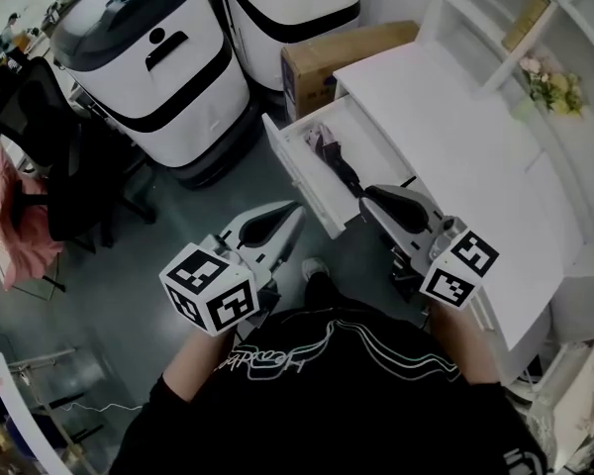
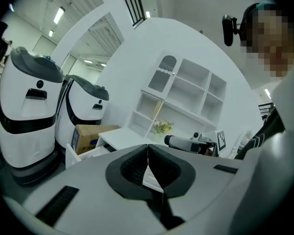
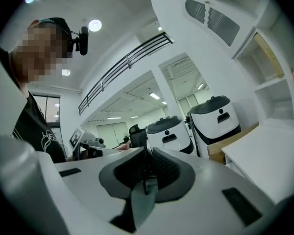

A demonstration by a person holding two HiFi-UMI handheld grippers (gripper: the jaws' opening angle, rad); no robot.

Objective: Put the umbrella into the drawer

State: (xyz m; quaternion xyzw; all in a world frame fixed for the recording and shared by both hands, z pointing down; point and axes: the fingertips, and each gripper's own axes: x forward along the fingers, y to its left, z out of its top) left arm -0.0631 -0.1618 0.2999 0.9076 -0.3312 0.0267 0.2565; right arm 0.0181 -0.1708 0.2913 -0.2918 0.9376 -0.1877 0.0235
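A dark folded umbrella (image 1: 339, 166) lies inside the open white drawer (image 1: 289, 161) of the desk (image 1: 445, 117). Both grippers are raised in front of the person, above the floor and short of the drawer. My left gripper (image 1: 297, 208) (image 2: 147, 148) is shut with its pads meeting and nothing between them. My right gripper (image 1: 366, 198) (image 3: 147, 153) hangs beside the drawer's near end, also shut and empty. Each gripper shows in the other's view: the right gripper (image 2: 188, 143) and the left gripper (image 3: 88, 143).
Two large white robot units (image 1: 158, 62) (image 1: 292, 3) stand beyond the drawer, with a cardboard box (image 1: 327, 57) against the desk. A black office chair (image 1: 49, 156) stands at the left. Flowers (image 1: 552, 87) sit on the shelf unit at the right.
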